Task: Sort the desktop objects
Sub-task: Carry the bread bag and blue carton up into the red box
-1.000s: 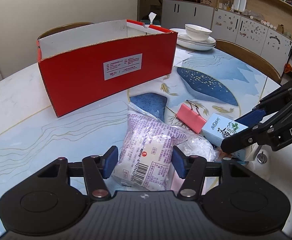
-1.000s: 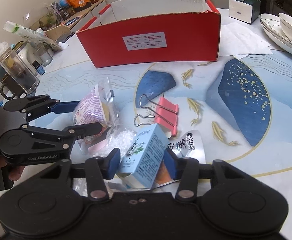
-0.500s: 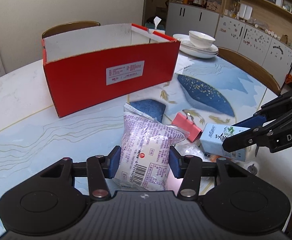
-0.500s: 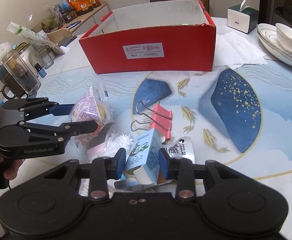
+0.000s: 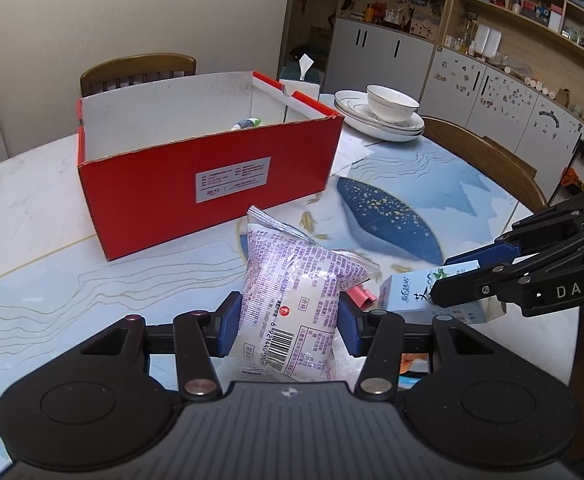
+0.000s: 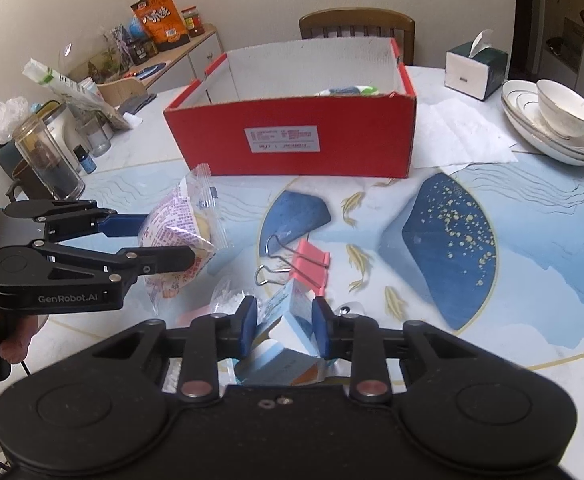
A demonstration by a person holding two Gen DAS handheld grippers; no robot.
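Blue-padded fingers of the left gripper [image 5: 288,322] pinch a crinkly purple-and-white plastic snack packet [image 5: 292,300] at its lower half, held upright above the table; the right gripper [image 6: 284,322] clamps a small pale-blue cardboard carton [image 6: 287,312], tilted, just over the remaining clutter. Both handheld tools sit low and level, side by side, pointing toward the open red cardboard box [image 5: 211,184] well ahead, where a tube-like item already lies. The slick, air-filled packet could likely slip or swing out of the pads on the way; the carton, gripped askew, might twist loose or be crushed. A pink binder clip [image 6: 310,264] stays on the painted tabletop [image 6: 472,320], and the two tools, close together, risk colliding at the box
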